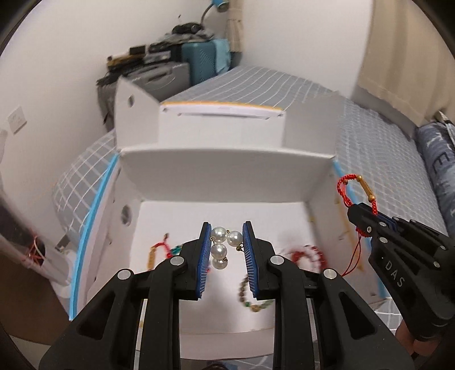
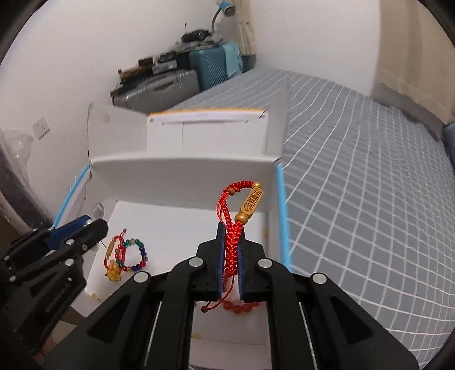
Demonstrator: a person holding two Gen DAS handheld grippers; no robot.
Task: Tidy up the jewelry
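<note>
Pearl bracelet (image 1: 222, 247) shows only from left wrist, gripped.

Bedroom, checked bed (image 2: 355, 159), suitcases (image 2: 210, 71), lamp (image 2: 224, 8)

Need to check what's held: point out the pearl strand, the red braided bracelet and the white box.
pearl strand (image 1: 219, 234), left wrist view, top pearl
red braided bracelet (image 2: 233, 240), right wrist view, braid
white box (image 2: 184, 176), right wrist view, back wall

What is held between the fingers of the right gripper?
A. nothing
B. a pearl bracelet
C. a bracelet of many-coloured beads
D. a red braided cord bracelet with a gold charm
D: the right gripper is shut on the red braided cord bracelet, its gold charm standing above the fingers.
</note>
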